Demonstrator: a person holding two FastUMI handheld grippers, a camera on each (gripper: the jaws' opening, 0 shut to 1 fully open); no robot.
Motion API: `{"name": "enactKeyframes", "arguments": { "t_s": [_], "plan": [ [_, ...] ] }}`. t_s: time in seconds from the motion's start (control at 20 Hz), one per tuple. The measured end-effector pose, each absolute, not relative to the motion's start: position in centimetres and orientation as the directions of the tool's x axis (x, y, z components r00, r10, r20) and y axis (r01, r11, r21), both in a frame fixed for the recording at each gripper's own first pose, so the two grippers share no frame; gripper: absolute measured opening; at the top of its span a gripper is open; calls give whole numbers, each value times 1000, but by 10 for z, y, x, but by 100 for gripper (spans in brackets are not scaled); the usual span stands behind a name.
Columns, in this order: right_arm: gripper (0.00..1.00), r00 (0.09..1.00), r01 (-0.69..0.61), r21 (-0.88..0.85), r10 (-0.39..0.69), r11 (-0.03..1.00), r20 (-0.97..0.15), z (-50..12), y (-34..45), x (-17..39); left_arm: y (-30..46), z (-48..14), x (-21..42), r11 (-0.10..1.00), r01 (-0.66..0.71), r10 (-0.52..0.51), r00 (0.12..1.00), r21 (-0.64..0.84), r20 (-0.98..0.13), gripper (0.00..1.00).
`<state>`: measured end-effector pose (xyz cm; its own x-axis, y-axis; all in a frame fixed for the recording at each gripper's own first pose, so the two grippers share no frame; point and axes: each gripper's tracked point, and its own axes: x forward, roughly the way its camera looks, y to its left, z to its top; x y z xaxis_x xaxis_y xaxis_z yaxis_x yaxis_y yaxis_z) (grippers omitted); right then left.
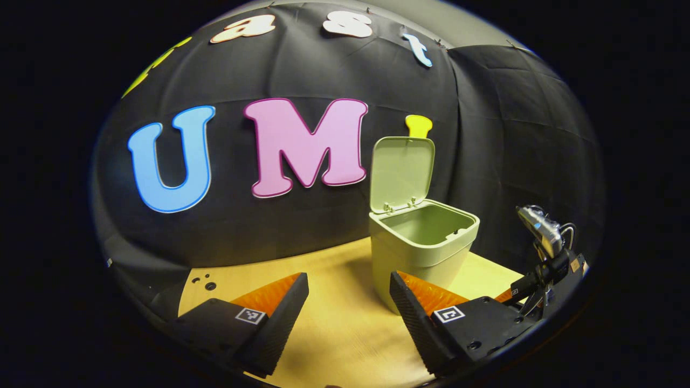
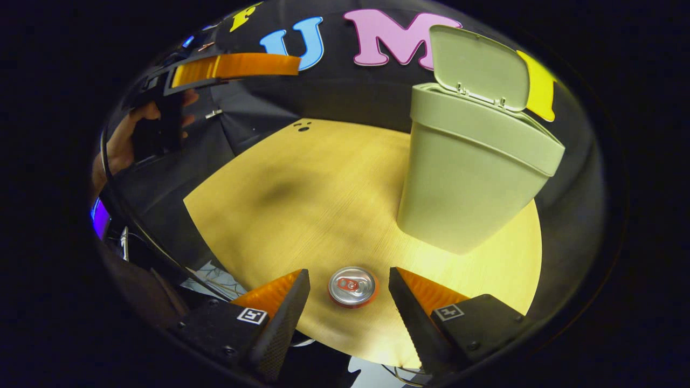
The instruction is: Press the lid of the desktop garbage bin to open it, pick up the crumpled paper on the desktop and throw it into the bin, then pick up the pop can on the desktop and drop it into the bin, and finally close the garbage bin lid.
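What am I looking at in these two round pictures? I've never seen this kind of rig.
A person holds hand-held tongs in each hand, each carrying a fisheye camera looking along its fingers. In the left gripper view, the left tongs hang open and empty before a green bin with its lid raised, on a wooden tabletop. In the right gripper view, the right tongs are open on either side of an upright pop can, not gripping it. The person's hand shows farther off.

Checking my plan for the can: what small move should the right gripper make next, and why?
Probably lower the right gripper straight down around the pop can, then close. The can stands upright between its open fingers, untouched, and the bin lid is already up.
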<state>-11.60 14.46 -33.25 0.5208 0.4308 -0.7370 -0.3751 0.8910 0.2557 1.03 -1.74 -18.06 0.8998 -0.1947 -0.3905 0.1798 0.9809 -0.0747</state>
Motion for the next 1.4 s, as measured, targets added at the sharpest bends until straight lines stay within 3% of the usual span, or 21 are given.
{"name": "enactKeyframes", "arguments": {
  "t_s": [0.65,1.1,1.4],
  "plan": [
    [95,407,-436,250,437,864,-802,-384,155,-124,17,-199,-33,994,61,-94,888,-86,-451,98],
    [87,381,-458,239,433,856,-817,-393,152,-122,23,-210,-42,995,34,-76,874,-96,-480,98],
    [87,387,-460,242,438,854,-811,-383,152,-117,25,-215,-42,995,32,-74,869,-95,-490,98]
  ]
}}
